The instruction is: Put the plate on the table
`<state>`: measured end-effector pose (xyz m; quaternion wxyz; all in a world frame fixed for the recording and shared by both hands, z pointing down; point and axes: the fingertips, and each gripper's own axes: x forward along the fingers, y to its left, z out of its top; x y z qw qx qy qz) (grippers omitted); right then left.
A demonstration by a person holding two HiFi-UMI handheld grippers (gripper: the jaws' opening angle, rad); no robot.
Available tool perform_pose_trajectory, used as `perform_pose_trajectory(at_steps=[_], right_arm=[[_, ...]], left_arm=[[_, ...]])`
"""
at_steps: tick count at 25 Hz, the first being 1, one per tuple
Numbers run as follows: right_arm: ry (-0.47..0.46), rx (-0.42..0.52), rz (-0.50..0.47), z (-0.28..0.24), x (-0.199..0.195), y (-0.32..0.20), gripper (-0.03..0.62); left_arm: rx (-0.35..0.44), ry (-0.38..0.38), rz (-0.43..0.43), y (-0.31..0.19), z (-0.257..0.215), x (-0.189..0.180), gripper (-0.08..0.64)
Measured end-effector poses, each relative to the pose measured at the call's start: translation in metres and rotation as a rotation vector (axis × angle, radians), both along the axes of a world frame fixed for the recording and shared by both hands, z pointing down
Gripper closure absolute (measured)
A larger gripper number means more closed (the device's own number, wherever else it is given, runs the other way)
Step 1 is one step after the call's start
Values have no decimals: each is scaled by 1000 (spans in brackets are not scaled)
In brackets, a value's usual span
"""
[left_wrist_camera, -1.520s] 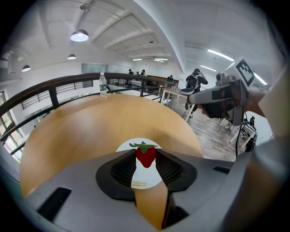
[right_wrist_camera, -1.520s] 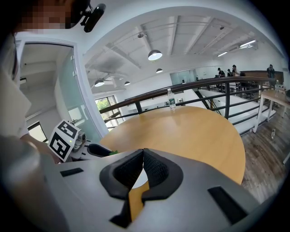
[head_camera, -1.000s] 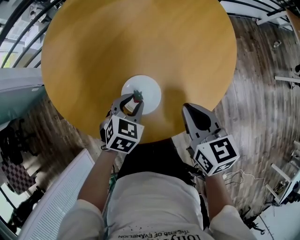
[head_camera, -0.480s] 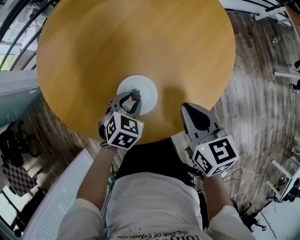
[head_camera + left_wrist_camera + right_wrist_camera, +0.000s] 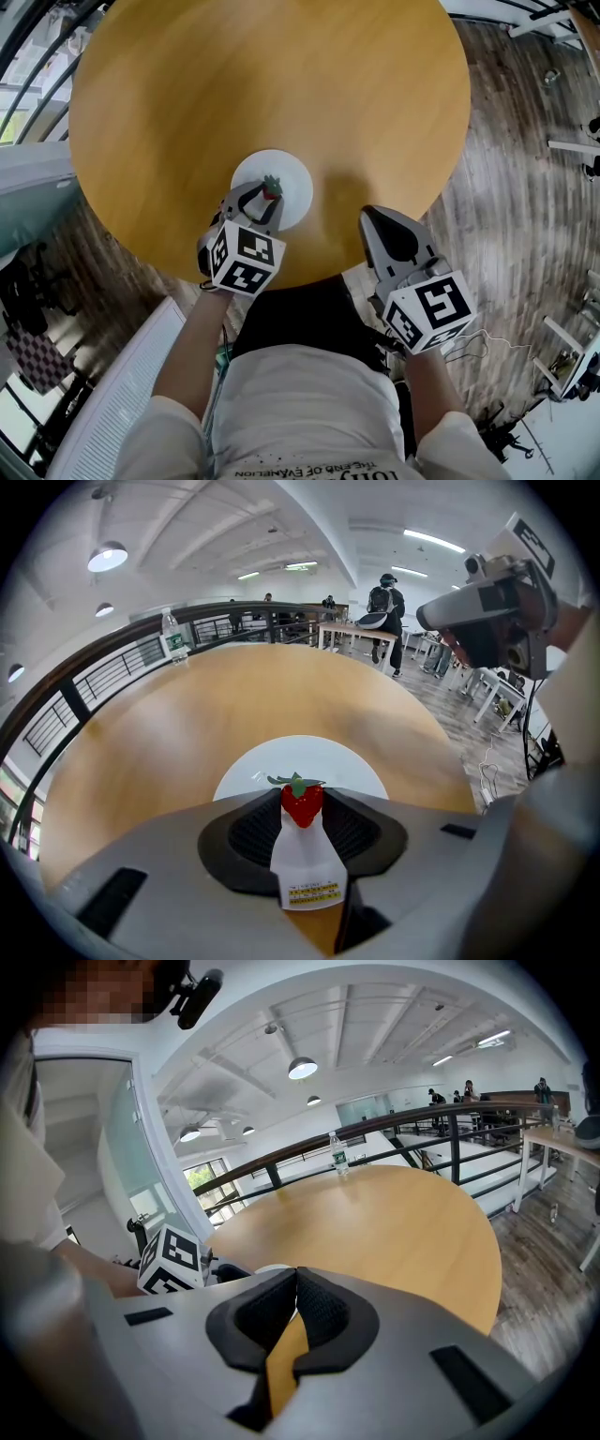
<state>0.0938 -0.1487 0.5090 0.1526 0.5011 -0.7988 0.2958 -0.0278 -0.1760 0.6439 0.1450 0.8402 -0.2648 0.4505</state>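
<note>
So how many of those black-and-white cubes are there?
2: the first cube rides on the left gripper, beside the white plate; the second cube on the right gripper, at the table's near edge. No others show.

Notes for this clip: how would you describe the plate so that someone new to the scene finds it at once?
A big round wooden table fills the head view. Near its edge closest to the person lies a small white plate, with the left gripper at its near rim, jaws closed on a strawberry-topped white piece. It is the only flat white disc on the tabletop.
</note>
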Motion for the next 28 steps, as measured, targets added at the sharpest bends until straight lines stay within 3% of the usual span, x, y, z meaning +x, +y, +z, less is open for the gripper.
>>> perform_pose_trajectory(at_steps=[20, 28], right_arm=[[-6, 14, -2, -5, 0, 6, 568], [-1, 41, -28, -26, -4, 11, 568]], left_arm=[[-7, 10, -28, 4, -4, -1, 361], [-6, 113, -125, 11, -48, -10, 362]])
